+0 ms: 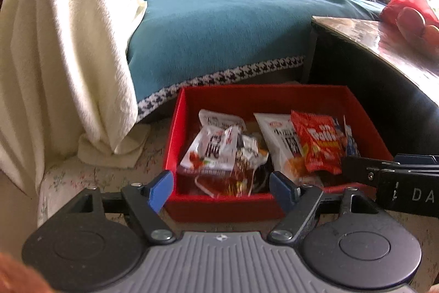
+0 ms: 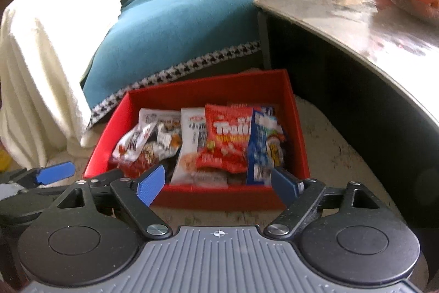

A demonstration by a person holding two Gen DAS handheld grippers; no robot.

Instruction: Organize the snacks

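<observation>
The red box [image 1: 274, 98] is sitting on the floor rug, just beyond the tips of both pairs of fingers, with the sofa's teal throw [image 1: 219, 32] behind it and the table [image 2: 356, 15] off to the right of the right fingers. Inside the box the snack packets are lying loosely: a red gummy bag [image 2: 227, 139] is leaning between a white packet [image 2: 192, 144] and a blue packet [image 2: 259, 147], and a heap of small crinkled wrappers [image 1: 219, 150] is resting ahead of the left fingers.

Handling judgement: the packets are appearing light, soft and glossy, so they are likely to slip and crumple. The sealed top edge of a standing bag is offering the firmest place for a pinch; squeezing the middle is risking crushed contents. The box is appearing to be stiff card, best taken by a side wall.

The left gripper [image 1: 222, 188] is standing with its blue fingers [image 1: 160, 190] spread apart and nothing between them. The right gripper [image 2: 218, 183] is likewise spread wide and empty. Both are pointing forward and downward at the box's near wall, side by side, each clear of the box.
</observation>
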